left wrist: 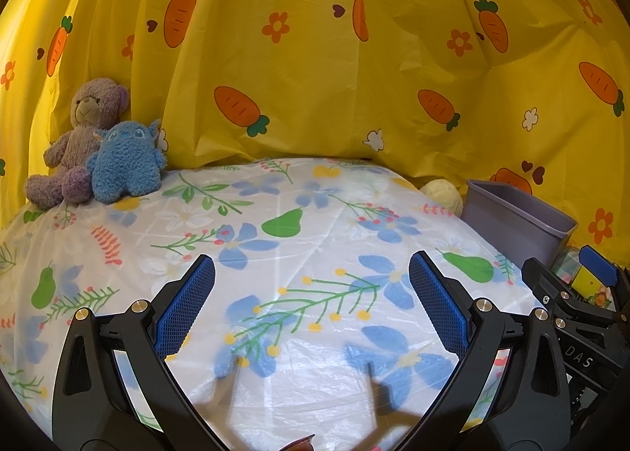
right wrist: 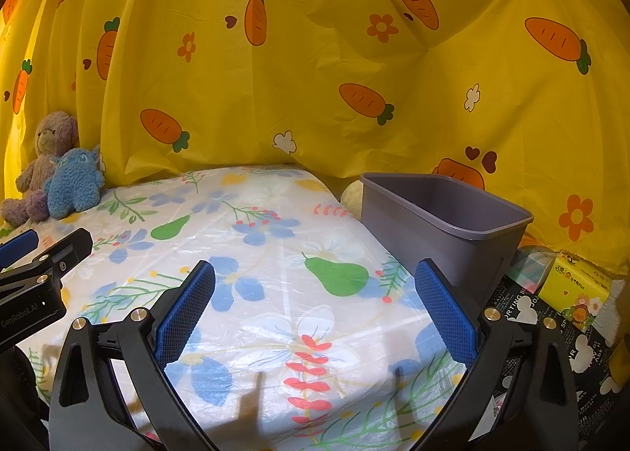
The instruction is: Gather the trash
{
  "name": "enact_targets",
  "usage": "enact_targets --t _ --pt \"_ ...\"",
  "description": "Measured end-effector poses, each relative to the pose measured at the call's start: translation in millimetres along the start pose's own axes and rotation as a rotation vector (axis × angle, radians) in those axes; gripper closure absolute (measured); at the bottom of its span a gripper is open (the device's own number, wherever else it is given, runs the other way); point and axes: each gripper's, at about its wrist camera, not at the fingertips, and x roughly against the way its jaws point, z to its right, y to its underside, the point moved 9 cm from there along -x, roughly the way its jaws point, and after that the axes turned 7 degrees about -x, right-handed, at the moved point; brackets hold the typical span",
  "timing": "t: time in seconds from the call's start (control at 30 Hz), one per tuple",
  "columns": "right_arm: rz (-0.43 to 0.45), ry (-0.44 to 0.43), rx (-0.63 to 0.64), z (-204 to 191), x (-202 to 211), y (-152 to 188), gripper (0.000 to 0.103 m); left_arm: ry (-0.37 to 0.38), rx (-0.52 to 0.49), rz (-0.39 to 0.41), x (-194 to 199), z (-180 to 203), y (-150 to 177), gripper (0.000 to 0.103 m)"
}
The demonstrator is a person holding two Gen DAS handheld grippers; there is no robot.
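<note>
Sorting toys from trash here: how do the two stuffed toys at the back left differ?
The purple teddy bear is taller, pale mauve, and sits behind; the blue plush monster is shorter, bright blue with curlier fur, and sits in front, leaning against the bear. Both sit upright on the floral table cover by the yellow curtain.

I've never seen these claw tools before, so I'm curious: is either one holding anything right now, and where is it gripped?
Nothing is held. The left gripper and the right gripper are both open, with only the flowered tablecloth showing between their blue pads.
</note>
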Motion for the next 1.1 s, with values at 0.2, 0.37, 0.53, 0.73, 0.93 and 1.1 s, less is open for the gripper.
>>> enact_targets --t 0.2,0.37,0.53,0.73,0.93,1.1 --pt "0.002 0.0 -0.003 2.3 0.4 -0.8 0.005 0.001 -0.003 0.0 -0.1 1.0 -1.0 0.006" --pt "0.001 0.0 -0.003 2.2 0.4 -0.6 0.005 0.0 -0.004 0.001 -0.2 1.7 -1.7 0.006" --pt "0.001 0.0 -0.004 2.2 0.4 -0.6 0.005 0.001 -0.004 0.0 -0.1 1.1 -1.1 0.006" --pt "0.001 0.001 -0.003 2.5 0.4 -0.6 0.005 0.0 -0.004 0.001 0.0 1.3 -1.0 0.006" --pt "0.002 0.001 -0.005 2.5 0.5 -0.6 0.005 0.002 -0.004 0.001 0.0 1.1 -0.9 0.006" --pt "0.001 0.0 -0.004 2.8 0.4 -0.6 0.005 0.001 -0.007 0.002 0.2 2.1 -1.5 0.006"
